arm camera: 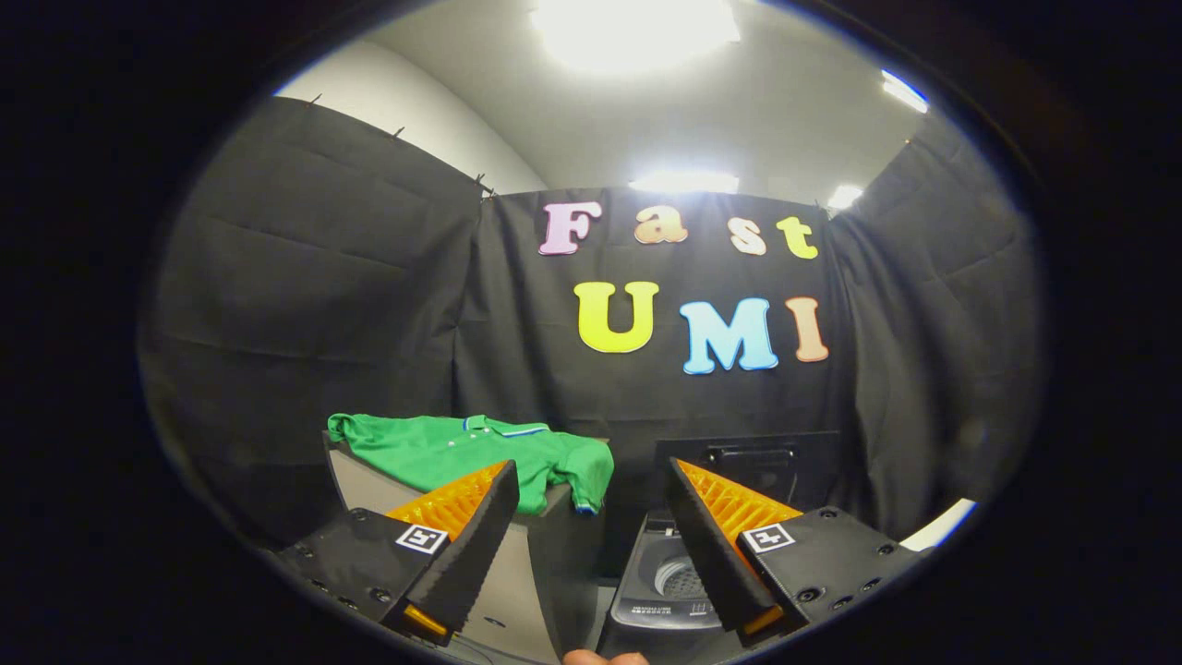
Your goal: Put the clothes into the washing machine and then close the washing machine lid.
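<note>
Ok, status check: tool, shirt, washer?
Tool open, holding nothing. Green polo shirt draped on grey stand, beyond the fingers. Dark top-loading washing machine lid up, drum exposed. Nothing between.

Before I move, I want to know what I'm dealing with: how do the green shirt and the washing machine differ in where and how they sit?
The green shirt lies spread on a raised stand, draping over its edge; the washing machine sits lower beside it. The shirt is soft and bright; the machine is rigid and dark, its lid raised and drum exposed. Both lie ahead of the open claw, which holds nothing.
</note>
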